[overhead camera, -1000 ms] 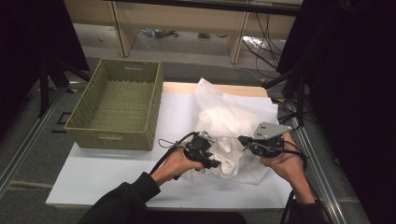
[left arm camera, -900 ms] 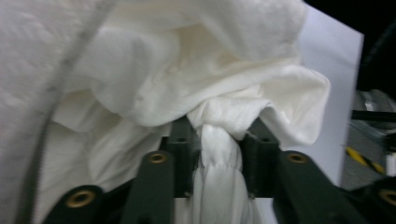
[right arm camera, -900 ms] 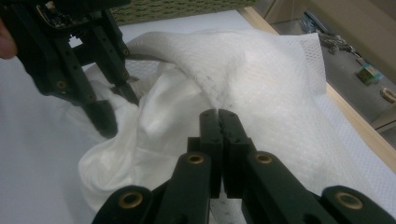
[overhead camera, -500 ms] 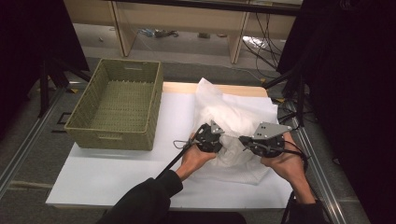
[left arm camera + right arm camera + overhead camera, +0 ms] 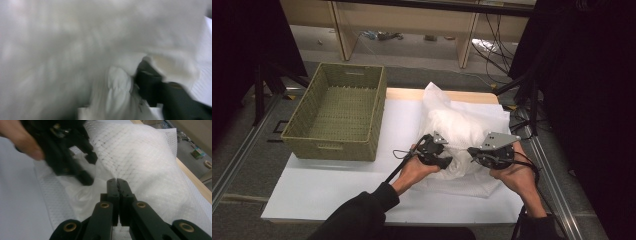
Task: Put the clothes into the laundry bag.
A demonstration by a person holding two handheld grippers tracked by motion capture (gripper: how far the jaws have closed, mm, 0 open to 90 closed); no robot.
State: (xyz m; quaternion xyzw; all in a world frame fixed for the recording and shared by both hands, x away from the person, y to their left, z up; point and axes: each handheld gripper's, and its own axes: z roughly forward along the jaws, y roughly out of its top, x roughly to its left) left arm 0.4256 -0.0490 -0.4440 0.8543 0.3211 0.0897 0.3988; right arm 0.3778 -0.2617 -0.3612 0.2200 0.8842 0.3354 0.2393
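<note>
A white mesh bag (image 5: pixel 462 125) stuffed with white cloth lies on the white table top (image 5: pixel 337 185). In the right gripper view the mesh bag (image 5: pixel 140 157) arches over smooth white cloth (image 5: pixel 82 192). My right gripper (image 5: pixel 117 182) is shut, pinching the bag's edge, and sits at the bag's near right (image 5: pixel 472 151). My left gripper (image 5: pixel 445 156) is at the bag's near left, and in the right gripper view it (image 5: pixel 88 168) has its jaws spread over the cloth. Its jaws have just been opening. Blurred white cloth (image 5: pixel 75 50) lies close in front of the left gripper's camera.
An empty woven green basket (image 5: pixel 337 145) stands at the table's left, partly over the edge. Shelving and cables run along the far side. Dark stands flank the table at left and right.
My left gripper has shifted a little to the right, against the bag, and its jaws have spread apart. The right gripper and the bag's held edge stay where they were.
</note>
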